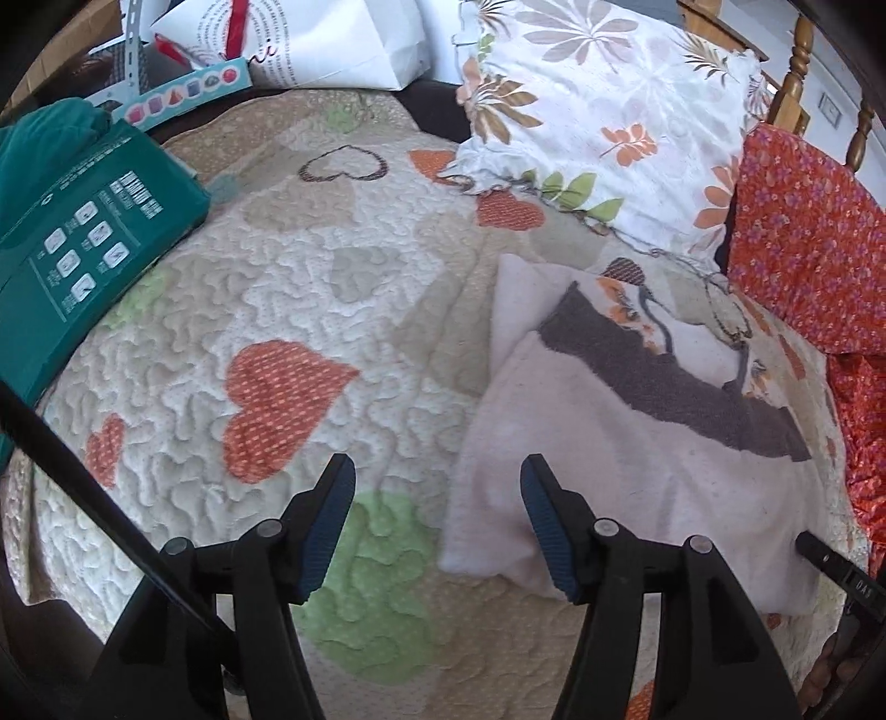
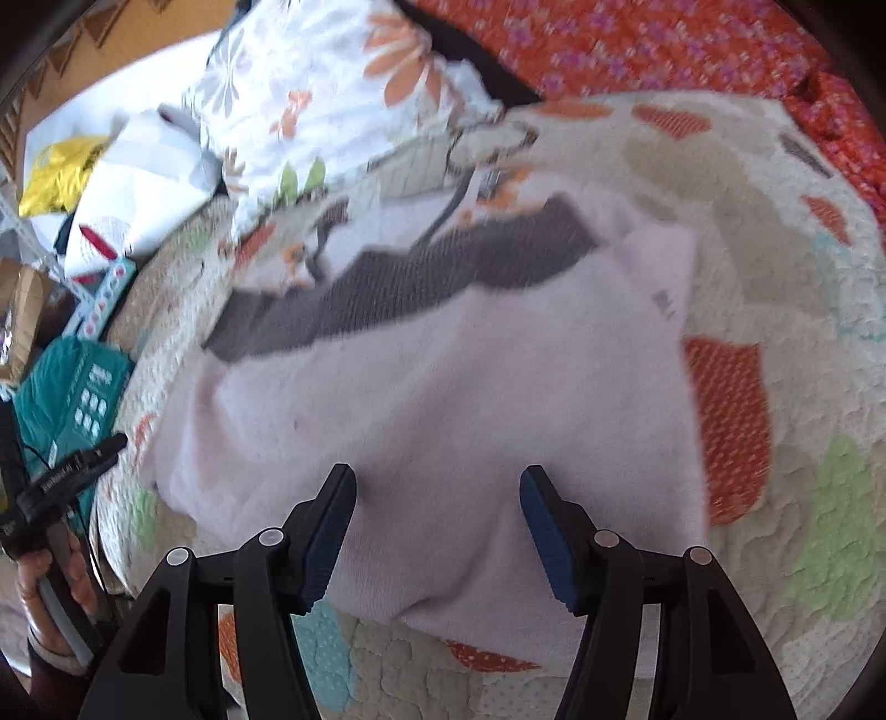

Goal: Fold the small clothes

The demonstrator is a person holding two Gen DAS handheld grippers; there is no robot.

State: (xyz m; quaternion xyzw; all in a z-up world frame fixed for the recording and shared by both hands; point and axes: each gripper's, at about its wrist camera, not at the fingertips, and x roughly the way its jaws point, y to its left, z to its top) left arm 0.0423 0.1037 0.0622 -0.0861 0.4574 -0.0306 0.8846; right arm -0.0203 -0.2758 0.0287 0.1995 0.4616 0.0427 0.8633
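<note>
A small pale pink garment [image 1: 626,471] with a dark grey-brown band [image 1: 670,382] lies partly folded on a heart-patterned quilt [image 1: 288,310]. It also shows in the right wrist view [image 2: 443,387]. My left gripper [image 1: 437,476] is open and empty, over the quilt at the garment's left edge. My right gripper [image 2: 437,487] is open and empty, just above the garment's near part. The tip of the right gripper shows at the lower right of the left wrist view [image 1: 830,565], and the left gripper shows at the left of the right wrist view [image 2: 66,476].
A floral pillow [image 1: 603,122] lies behind the garment. An orange flowered cloth [image 1: 808,232] is at the right. A teal package [image 1: 83,232] and a white bag [image 1: 332,44] sit at the far left. A wooden bedpost [image 1: 797,66] stands behind.
</note>
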